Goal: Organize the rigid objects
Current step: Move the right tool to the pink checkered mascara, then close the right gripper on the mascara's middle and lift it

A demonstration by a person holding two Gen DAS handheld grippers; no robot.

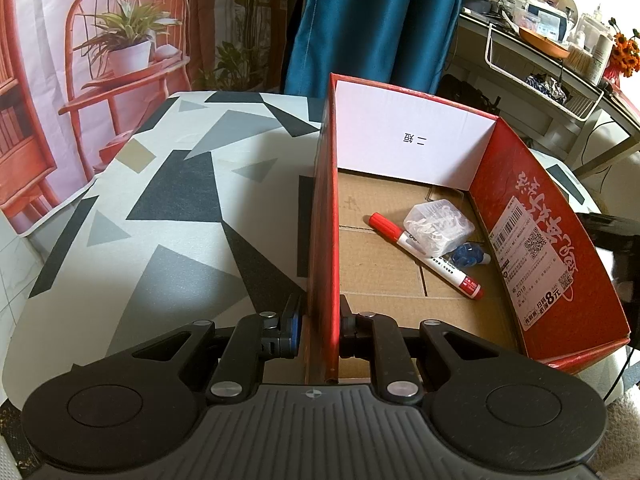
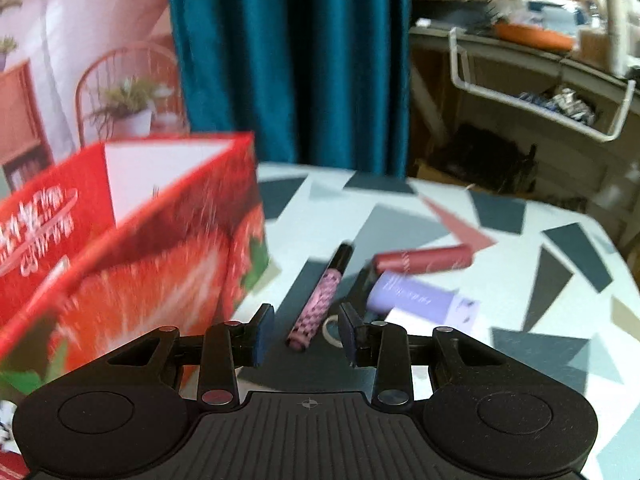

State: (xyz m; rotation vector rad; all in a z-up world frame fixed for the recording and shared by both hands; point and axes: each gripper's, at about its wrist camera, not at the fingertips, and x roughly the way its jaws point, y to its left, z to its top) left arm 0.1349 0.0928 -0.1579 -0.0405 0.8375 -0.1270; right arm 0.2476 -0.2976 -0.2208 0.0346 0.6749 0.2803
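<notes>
My left gripper [image 1: 320, 332] is shut on the near left wall of the red cardboard box [image 1: 326, 216]. Inside the box lie a red marker [image 1: 426, 256], a clear plastic case [image 1: 438, 226] and a small blue item [image 1: 468, 255]. My right gripper [image 2: 306, 338] is open and empty, just above the table, with its fingers either side of the near end of a pink patterned tube [image 2: 318, 308]. Beyond it lie a red tube [image 2: 424, 259], a purple tube [image 2: 416, 300] and a small white ring [image 2: 332, 330]. The red box [image 2: 140, 248] stands to the left. The right wrist view is blurred.
The table has a grey, black and white geometric cloth [image 1: 180, 200]. A blue curtain [image 1: 380, 20] hangs behind. A cluttered shelf with a white wire basket [image 1: 552, 80] stands at the back right.
</notes>
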